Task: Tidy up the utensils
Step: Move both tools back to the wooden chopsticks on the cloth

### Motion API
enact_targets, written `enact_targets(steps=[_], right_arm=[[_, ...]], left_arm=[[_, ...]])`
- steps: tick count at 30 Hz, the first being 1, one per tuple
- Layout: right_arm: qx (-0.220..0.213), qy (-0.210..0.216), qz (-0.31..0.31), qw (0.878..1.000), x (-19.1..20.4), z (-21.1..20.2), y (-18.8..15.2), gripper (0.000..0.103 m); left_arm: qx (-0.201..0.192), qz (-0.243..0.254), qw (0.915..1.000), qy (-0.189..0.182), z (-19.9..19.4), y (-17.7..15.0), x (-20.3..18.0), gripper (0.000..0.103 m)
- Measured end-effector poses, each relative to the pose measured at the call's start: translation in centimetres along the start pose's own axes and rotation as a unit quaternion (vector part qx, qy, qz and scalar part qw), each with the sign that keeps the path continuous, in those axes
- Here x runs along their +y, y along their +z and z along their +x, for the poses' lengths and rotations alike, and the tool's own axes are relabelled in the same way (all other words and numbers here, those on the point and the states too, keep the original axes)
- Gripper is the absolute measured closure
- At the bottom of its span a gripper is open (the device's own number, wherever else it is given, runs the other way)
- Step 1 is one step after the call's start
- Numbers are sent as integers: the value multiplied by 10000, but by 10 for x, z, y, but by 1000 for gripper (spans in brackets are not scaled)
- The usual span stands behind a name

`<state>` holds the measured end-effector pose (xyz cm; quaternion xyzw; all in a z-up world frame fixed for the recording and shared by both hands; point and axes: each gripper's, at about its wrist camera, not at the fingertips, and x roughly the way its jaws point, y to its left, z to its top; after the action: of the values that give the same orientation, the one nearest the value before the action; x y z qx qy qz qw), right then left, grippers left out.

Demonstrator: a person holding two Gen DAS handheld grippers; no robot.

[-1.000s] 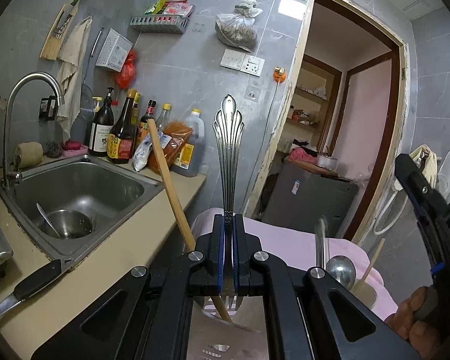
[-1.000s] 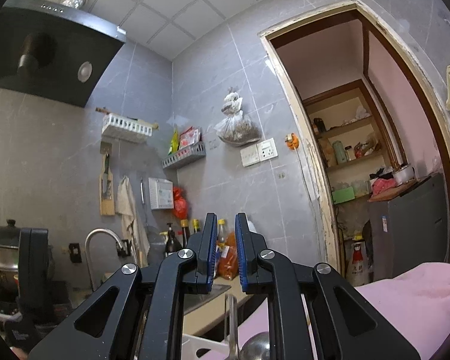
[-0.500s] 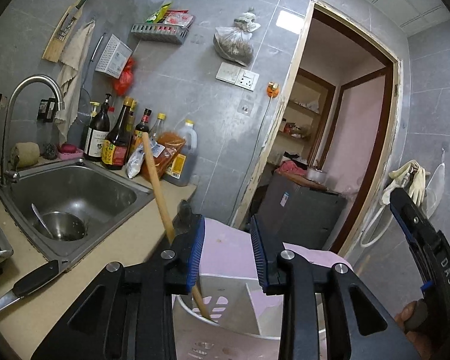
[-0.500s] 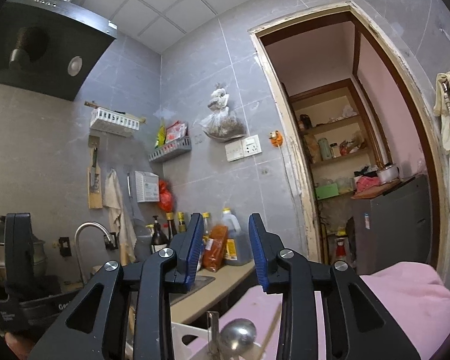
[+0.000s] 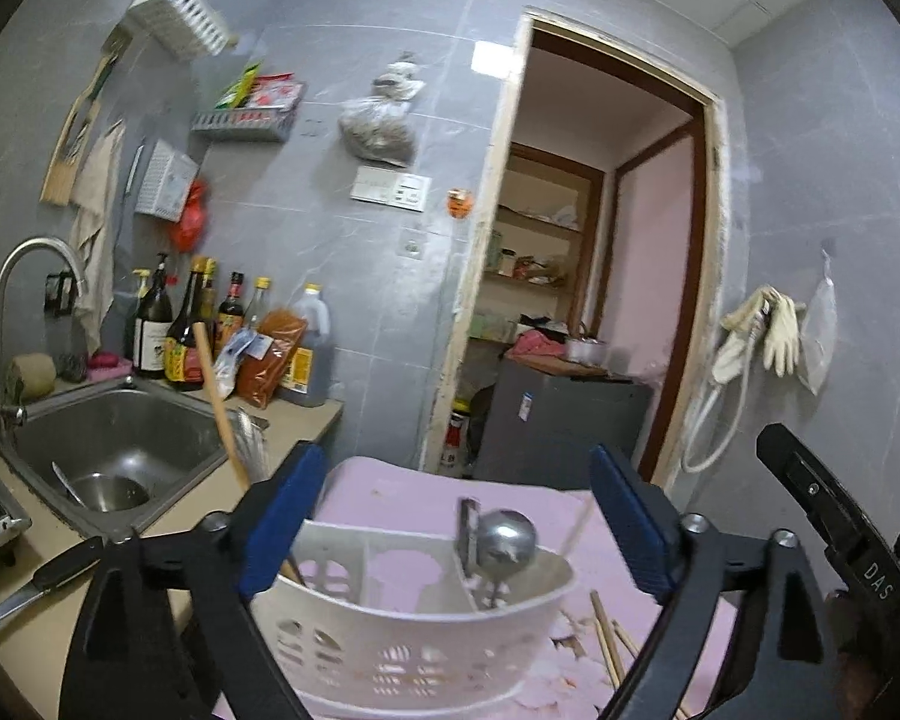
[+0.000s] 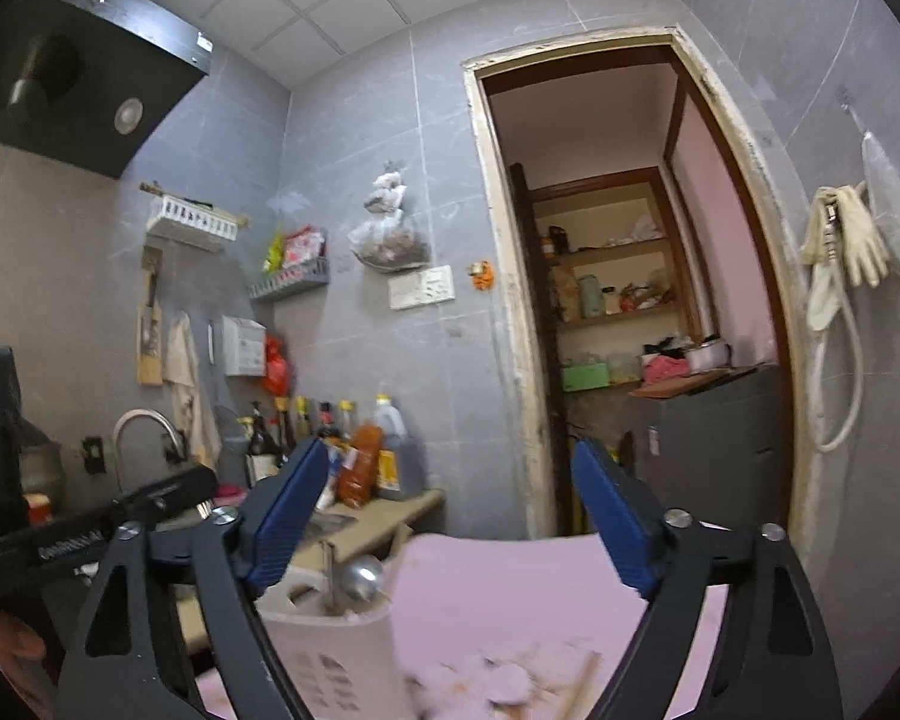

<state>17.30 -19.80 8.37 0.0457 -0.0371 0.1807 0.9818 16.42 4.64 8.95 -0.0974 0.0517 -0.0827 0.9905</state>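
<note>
A white slotted utensil caddy (image 5: 414, 630) stands on a pink cloth (image 5: 426, 492). In it are a wooden handle (image 5: 222, 414), a silver utensil handle (image 5: 249, 444) beside it, and a steel ladle (image 5: 506, 537) bowl-up. My left gripper (image 5: 450, 516) hangs just in front of the caddy, its jaws opening wide with nothing pressed between the pads. In the right wrist view my right gripper (image 6: 444, 516) is also opening, empty, with the caddy (image 6: 330, 642) and ladle (image 6: 360, 576) at its lower left. Loose chopsticks (image 5: 606, 636) lie on the cloth to the caddy's right.
A steel sink (image 5: 114, 438) with a faucet (image 5: 30, 258) is on the left. A black-handled knife (image 5: 36, 576) lies on the counter edge. Sauce bottles (image 5: 210, 336) line the wall. A grey cabinet (image 5: 564, 420) stands in the doorway beyond the cloth.
The left gripper let go of the ornate silver handle it held upright, and its jaws spread wide. The right jaws went from shut to wide as well. Both grippers drew back from the caddy.
</note>
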Motion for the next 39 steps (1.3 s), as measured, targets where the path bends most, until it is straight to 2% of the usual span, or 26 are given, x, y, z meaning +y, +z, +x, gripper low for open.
enact_targets(steps=[3,8,14,20,24,27,30,32,36,38,39], right_arm=[[152,-143,-81,9997,-13,-14,-3,1],[519,-269,-265,9979,-32,-32,-10,0],[1348,-381,-508,9888,-51,-39,-30,0],[2375,-530,-552,9684,-71,-40,-59,0],[3029,-585,-546,9497,-80,-39,-78,0],[3342,-514,-434,9401,-86,-39,-89,1],[3574,-453,-314,9323,-90,-38,-96,6],[3704,-397,-287,9276,-91,-36,-100,12],[3907,-256,-341,9195,-87,-31,-104,20],[3988,-190,-418,9159,-83,-30,-107,27],[4027,-160,-470,9140,-81,-29,-108,29]], left_arm=[[144,116,9998,-123,1,-9,-15,6],[644,177,9970,-395,10,-26,-31,6],[1406,304,9874,-662,17,-51,-53,6],[2074,661,9716,-926,26,-76,-79,6],[2548,736,9581,-1078,36,-93,-90,6],[2899,761,9467,-1180,44,-102,-94,7],[3199,811,9355,-1263,53,-111,-97,22],[3438,796,9261,-1336,61,-115,-98,35],[3941,706,9032,-1547,76,-125,-100,47],[4183,650,8911,-1635,82,-132,-100,58],[4252,649,8877,-1642,84,-135,-100,61]])
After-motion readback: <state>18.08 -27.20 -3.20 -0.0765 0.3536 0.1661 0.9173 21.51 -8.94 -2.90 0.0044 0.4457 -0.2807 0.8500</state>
